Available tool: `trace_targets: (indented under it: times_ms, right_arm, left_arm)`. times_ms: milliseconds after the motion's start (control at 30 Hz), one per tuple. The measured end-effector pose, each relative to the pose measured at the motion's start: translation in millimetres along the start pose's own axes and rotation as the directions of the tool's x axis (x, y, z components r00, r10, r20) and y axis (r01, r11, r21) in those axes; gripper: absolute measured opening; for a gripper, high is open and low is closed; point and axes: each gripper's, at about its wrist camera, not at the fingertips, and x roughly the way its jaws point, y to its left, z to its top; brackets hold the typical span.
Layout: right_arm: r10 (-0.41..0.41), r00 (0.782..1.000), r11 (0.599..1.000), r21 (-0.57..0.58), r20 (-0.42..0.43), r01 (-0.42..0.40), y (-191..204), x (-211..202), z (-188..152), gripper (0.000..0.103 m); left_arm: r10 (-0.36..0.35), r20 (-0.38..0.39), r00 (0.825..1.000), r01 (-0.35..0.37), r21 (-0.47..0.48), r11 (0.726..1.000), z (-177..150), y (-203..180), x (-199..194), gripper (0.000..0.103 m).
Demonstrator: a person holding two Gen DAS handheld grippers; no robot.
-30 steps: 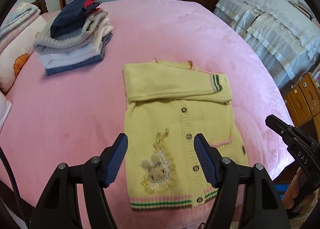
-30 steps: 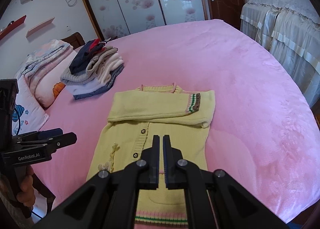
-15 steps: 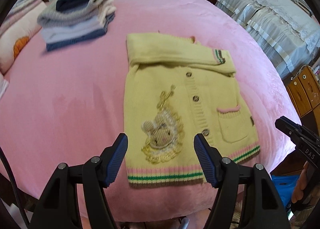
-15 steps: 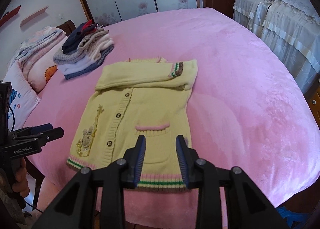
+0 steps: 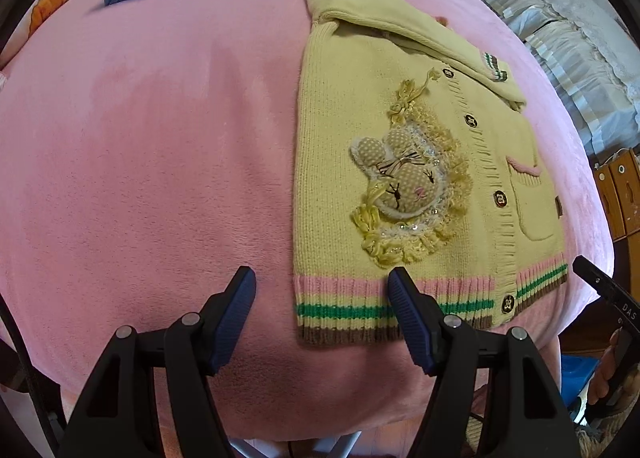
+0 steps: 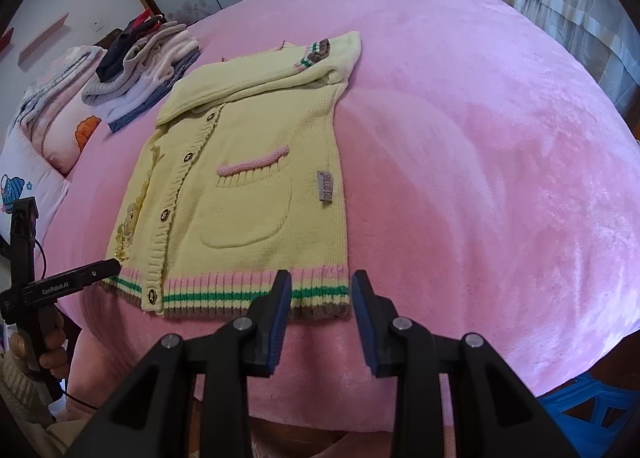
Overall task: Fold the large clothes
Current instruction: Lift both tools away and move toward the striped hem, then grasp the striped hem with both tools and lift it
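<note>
Yellow cardigan flat on pink bed – L gripper gaping, empty, at hem lower centre; R gripper jaws just parted, empty, over hem corner.

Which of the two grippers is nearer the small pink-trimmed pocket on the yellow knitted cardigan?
Right. The right gripper hangs over the hem just below the pocket; the left gripper hangs at the opposite hem corner.

1. The cardigan lies on the bed, hem along the near edge.
2. A clothes stack sits behind it, toward the far-left corner, seemingly beside pillows.
</note>
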Motion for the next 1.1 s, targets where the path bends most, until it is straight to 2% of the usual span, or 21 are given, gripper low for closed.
trace_targets:
  times_ms: [333,433,533,567,600,700,800,900,967,1100]
  right_arm:
    - [0.023,0.998,1.000,0.018,-0.058,-0.022,-9,23,-9,0.031]
    - [0.024,0.998,1.000,0.015,-0.058,-0.024,-9,26,-11,0.031]
    - [0.037,0.997,0.999,0.003,-0.063,-0.037,-7,29,-12,0.031]
    - [0.041,0.997,0.999,-0.001,-0.063,-0.041,-6,30,-13,0.028]
    - [0.053,0.996,0.999,-0.003,-0.067,-0.053,-5,31,-13,0.020]
    - [0.060,0.996,0.998,-0.017,-0.071,-0.061,-2,32,-13,0.011]
    - [0.050,0.997,0.998,-0.034,-0.057,-0.052,2,29,-13,0.008]
    - [0.041,0.999,0.997,-0.058,-0.023,-0.042,8,21,-9,0.008]
    - [0.053,0.999,0.996,-0.067,0.013,-0.052,12,10,-4,0.007]
    - [0.080,0.991,0.993,-0.098,0.107,-0.069,24,-17,18,0.007]
  left_arm:
    - [-0.024,0.022,0.999,0.024,-0.004,1.000,-4,4,4,0.066]
    - [-0.016,0.025,1.000,0.016,-0.012,1.000,-6,5,6,0.061]
    - [-0.035,0.014,0.999,0.035,-0.007,0.999,-7,0,7,0.043]
    - [-0.052,0.009,0.999,0.052,-0.006,0.999,-7,-2,7,0.030]
    - [-0.072,-0.003,0.997,0.072,-0.005,0.997,-6,-4,8,0.021]
    - [-0.055,-0.011,0.998,0.056,0.009,0.998,-6,-12,9,0.015]
    - [-0.059,-0.025,0.998,0.059,-0.010,0.998,-3,-14,9,0.013]
    - [-0.101,-0.036,0.994,0.097,-0.082,0.992,3,-8,5,0.012]
    - [-0.142,-0.023,0.990,0.138,-0.125,0.982,9,-5,-3,0.012]
    - [-0.191,0.024,0.981,0.192,-0.148,0.970,30,-12,-25,0.011]
